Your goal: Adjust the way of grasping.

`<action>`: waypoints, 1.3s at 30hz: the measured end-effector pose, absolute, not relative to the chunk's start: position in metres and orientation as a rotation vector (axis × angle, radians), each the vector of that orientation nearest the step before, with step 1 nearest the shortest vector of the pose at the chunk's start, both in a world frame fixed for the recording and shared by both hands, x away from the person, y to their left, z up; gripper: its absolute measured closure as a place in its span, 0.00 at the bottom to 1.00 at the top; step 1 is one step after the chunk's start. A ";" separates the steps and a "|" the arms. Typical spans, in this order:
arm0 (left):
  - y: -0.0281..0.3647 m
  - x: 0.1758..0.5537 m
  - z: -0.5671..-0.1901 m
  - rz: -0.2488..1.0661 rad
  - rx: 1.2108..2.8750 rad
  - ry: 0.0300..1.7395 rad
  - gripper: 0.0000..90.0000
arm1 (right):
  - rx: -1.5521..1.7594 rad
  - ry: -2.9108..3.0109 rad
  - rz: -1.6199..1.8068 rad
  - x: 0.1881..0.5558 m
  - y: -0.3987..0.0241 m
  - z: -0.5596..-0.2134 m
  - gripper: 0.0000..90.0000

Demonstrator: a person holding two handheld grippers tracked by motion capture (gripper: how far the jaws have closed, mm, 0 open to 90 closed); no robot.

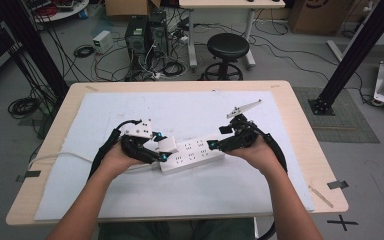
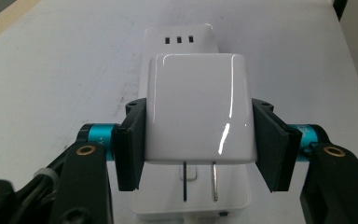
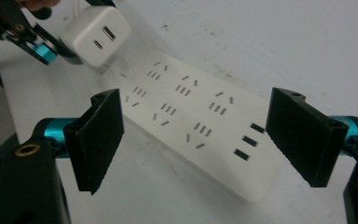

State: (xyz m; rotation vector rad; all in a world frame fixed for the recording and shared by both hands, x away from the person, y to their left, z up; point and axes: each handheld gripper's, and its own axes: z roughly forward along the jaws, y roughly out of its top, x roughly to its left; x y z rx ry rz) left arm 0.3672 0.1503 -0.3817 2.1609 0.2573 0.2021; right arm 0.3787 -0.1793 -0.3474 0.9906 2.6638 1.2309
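Observation:
A white power strip (image 1: 195, 156) lies on the white mat in the middle of the table. My left gripper (image 1: 161, 147) is shut on a white charger block (image 1: 169, 144) over the strip's left end. In the left gripper view the charger (image 2: 198, 107) sits between the two pads, and its two metal prongs (image 2: 200, 179) hang just above the strip (image 2: 179, 37). My right gripper (image 1: 215, 145) is open at the strip's right end. In the right gripper view its pads (image 3: 100, 135) stand wide on either side of the strip (image 3: 191, 116), and the charger (image 3: 95, 35) shows at the upper left.
The white mat (image 1: 130, 105) covers most of the wooden table (image 1: 285, 90). The strip's white cable (image 1: 60, 156) runs off to the left edge. A black stool (image 1: 227, 47) and computer towers (image 1: 145, 35) stand on the floor beyond the far edge.

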 end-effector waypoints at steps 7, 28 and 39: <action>0.137 0.361 -0.390 0.236 2.153 0.195 0.47 | 1.008 2.714 1.290 0.378 -0.169 -0.353 0.22; 0.109 0.343 -0.389 0.371 2.108 0.048 0.47 | 1.156 2.885 1.538 0.382 -0.141 -0.378 0.22; 0.102 0.337 -0.387 0.422 2.089 0.013 0.47 | 1.161 2.923 1.573 0.381 -0.135 -0.383 0.22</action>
